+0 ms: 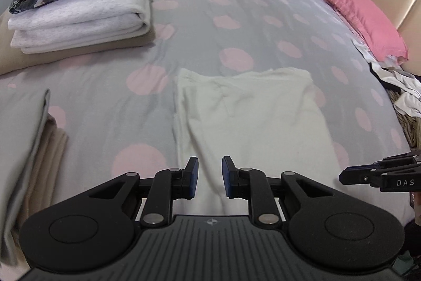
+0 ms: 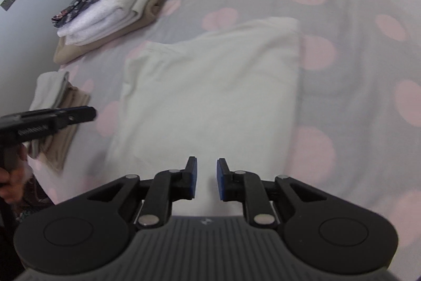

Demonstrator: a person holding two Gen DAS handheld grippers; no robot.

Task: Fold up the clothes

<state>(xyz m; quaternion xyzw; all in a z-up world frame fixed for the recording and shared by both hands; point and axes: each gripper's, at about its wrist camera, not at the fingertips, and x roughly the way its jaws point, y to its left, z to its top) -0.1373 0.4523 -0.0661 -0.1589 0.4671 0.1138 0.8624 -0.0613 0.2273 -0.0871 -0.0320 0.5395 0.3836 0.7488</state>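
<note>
At 12 o'clock from both grippers, the cream garment lies flat on the dotted bedspread. Left gripper and right gripper hover over its near edge, jaws parted, empty. Folded stack sits at 10 o'clock.

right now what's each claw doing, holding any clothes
Left claw: open, holding nothing, above the near end of the cream garment.
Right claw: open, holding nothing, above the same garment.
</note>
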